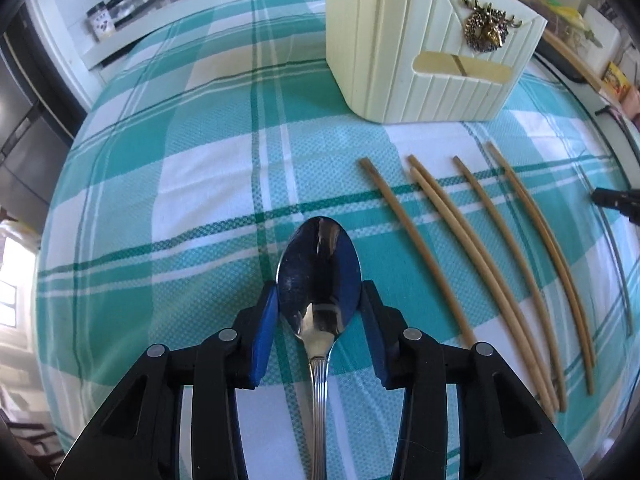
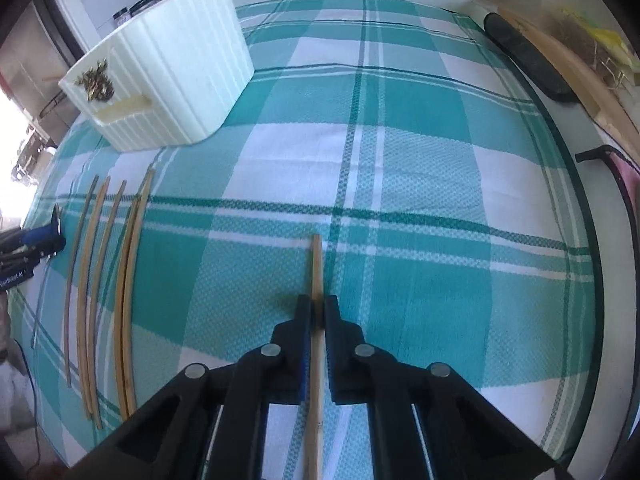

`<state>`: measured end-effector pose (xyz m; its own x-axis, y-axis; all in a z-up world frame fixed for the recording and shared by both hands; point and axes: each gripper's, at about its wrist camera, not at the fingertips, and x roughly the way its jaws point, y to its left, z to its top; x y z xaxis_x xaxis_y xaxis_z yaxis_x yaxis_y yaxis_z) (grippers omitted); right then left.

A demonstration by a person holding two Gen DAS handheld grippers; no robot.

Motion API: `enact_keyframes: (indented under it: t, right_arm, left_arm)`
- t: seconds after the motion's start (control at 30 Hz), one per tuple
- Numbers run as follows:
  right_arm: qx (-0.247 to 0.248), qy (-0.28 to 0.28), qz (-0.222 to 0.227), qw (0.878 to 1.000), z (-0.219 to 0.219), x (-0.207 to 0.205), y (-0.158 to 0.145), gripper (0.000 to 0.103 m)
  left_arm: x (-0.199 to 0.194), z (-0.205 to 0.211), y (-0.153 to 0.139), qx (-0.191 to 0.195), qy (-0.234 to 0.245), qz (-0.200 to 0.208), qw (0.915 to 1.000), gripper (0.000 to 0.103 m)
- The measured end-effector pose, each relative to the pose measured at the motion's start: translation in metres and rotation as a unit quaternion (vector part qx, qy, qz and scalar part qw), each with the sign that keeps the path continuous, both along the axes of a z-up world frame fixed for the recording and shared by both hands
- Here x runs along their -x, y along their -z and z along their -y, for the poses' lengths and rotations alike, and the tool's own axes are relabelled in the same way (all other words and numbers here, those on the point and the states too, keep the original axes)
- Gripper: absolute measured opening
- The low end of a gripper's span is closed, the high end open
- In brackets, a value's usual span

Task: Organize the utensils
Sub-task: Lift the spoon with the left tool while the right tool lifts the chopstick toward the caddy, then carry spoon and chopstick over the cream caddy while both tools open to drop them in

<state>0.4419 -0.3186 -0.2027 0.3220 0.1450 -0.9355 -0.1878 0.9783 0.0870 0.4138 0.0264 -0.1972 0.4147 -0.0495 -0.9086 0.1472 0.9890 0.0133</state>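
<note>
1. My left gripper [image 1: 320, 300] has its jaws spread around the bowl of a polished steel spoon [image 1: 319, 276], pinching it at the widest part; its long axis runs 6 to 12 o'clock.
2. The ribbed cream plastic holder [image 1: 424, 40] stands at 1 o'clock, nearer this hand, I judge.
3. Five loose tan bamboo chopsticks [image 1: 480, 264] lie at 3 o'clock on the teal plaid cloth [image 1: 180, 184].
4. My right gripper [image 2: 316, 312] has its jaws pressed together on one bamboo chopstick [image 2: 316, 276]; the holder lies at 10 o'clock.
</note>
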Motion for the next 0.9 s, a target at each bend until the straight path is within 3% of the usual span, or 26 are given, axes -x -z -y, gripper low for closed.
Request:
enact_keyframes:
  t: [0.2,0.37,0.53,0.7,0.9]
  right_arm:
    - [-0.054,0.017,0.089,0.994,0.012,0.025,-0.054,0.007]
    - [-0.06,-0.001,0.17,0.984,0.013,0.064,-0.115,0.007]
    - [-0.061,-0.018,0.227,0.972,0.008,0.099,-0.158,0.007]
    - [-0.062,-0.025,0.276,0.959,0.0,0.117,-0.189,0.007]
    - [-0.071,-0.024,0.299,0.951,-0.007,0.103,-0.217,0.007]
  left_arm:
    - [0.032,-0.019,-0.051,0.047,-0.019,0.067,0.9965,0.041]
    - [0.07,-0.034,-0.104,0.087,-0.019,0.125,0.9882,0.041]
    - [0.094,-0.041,-0.142,0.11,-0.017,0.168,0.9796,0.041]
    - [0.102,-0.044,-0.168,0.127,-0.012,0.189,0.9737,0.041]
    - [0.096,-0.044,-0.198,0.135,0.004,0.198,0.9707,0.041]
